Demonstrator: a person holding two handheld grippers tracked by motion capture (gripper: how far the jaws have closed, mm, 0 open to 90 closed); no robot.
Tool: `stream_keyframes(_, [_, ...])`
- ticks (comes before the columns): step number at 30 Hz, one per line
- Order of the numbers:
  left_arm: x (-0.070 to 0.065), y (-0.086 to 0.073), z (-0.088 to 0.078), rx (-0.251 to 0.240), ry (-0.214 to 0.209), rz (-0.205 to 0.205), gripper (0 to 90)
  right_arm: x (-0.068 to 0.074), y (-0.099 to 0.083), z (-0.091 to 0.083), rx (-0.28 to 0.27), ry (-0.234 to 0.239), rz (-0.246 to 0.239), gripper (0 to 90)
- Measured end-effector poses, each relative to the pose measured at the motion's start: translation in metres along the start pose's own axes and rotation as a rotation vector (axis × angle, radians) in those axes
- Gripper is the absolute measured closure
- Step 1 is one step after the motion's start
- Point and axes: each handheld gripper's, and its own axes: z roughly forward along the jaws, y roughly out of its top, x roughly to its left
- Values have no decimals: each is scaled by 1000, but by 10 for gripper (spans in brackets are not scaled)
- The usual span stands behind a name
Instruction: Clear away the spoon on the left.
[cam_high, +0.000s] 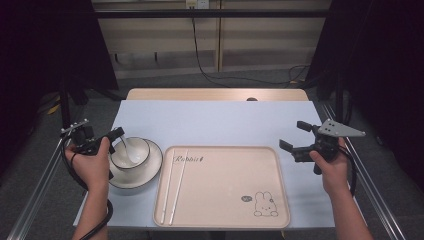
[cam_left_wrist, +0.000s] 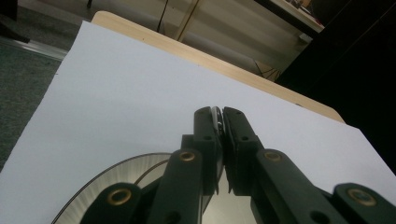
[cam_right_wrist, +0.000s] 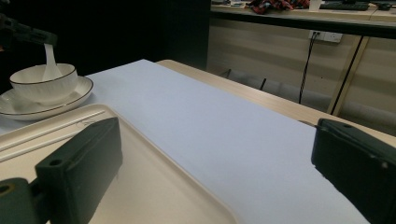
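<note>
White spoon (cam_high: 123, 146) stands in the bowl (cam_high: 131, 153), pinched by the left gripper (cam_high: 114, 136); right gripper (cam_high: 295, 139) gapes empty.

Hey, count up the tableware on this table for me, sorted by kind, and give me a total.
Tray: 1
Plate: 1
Bowl: 1
Spoon: 1, standing in the bowl, handle pinched in the left claw
Chopsticks: 2, lying on the tray
Total: 6
</note>
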Motion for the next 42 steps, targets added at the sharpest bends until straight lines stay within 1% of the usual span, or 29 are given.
stream_keyframes(2, [-1,0,2,-7,-12,4,851,0,0,0,-1,0,2,18])
stream_keyframes(4, [-2,-1,3,-12,-15,1,852,0,0,0,-4,-1,4,18])
stream_keyframes(5, [-2,-1,3,-11,-10,4,852,0,0,-1,-1,-3,3,18])
stream_keyframes(6, [-2,-2,4,-18,-17,4,852,0,0,-1,-1,-3,3,18])
stream_keyframes(11, [-5,-1,4,-15,-20,28,856,0,0,-1,-1,-4,6,18])
stream_keyframes(13, [-7,0,3,-5,-19,45,857,0,0,-1,-1,-1,4,18])
stream_keyframes(15, [-8,2,1,-18,-23,44,857,0,0,-1,-1,-2,4,18])
stream_keyframes(16, [-7,3,-1,-13,-28,58,857,0,0,-1,-1,-2,3,18])
stream_keyframes(18, [-10,6,-4,-22,-38,55,858,0,0,-1,-3,2,1,17])
stream_keyframes(19, [-11,8,-7,-23,-36,68,858,0,1,-1,-4,1,4,18])
stream_keyframes(20, [-13,10,-9,-29,-44,66,858,-1,1,-2,-4,1,3,18])
stream_keyframes(21, [-14,12,-11,-29,-53,74,858,-1,1,-1,-6,-2,4,18])
stream_keyframes(22, [-16,14,-14,-34,-56,77,858,-1,1,-2,-2,4,2,18])
stream_keyframes(24, [-20,19,-18,-36,-58,88,858,0,1,-1,-5,-2,2,17])
stream_keyframes(26, [-24,24,-21,-48,-75,84,858,0,1,-1,-6,2,2,17])
stream_keyframes(27, [-26,26,-22,-47,-84,93,858,0,1,-2,-5,-1,3,18])
stream_keyframes(31, [-35,36,-25,-51,-99,106,858,0,1,-1,-5,-3,4,18])
stream_keyframes(32, [-35,36,-25,-51,-99,106,858,0,1,-1,-5,-3,4,18])
stream_keyframes(33, [-38,39,-25,-46,-122,97,858,0,1,-1,-5,-2,3,17])
stream_keyframes(35, [-40,40,-25,-40,-124,101,858,0,2,-2,-6,-3,1,18])
stream_keyframes(36, [-42,41,-25,-40,-133,93,858,0,2,-2,-6,-3,1,18])
stream_keyframes(37, [-46,44,-25,-29,-142,96,858,0,1,-2,-7,-1,0,17])
stream_keyframes(39, [-48,45,-25,-28,-137,101,858,0,1,-2,-6,0,0,18])
stream_keyframes(41, [-52,47,-24,-24,-157,84,859,0,1,-2,-6,-2,2,18])
stream_keyframes(42, [-55,48,-24,-13,-167,93,858,0,1,-1,-7,-2,2,18])
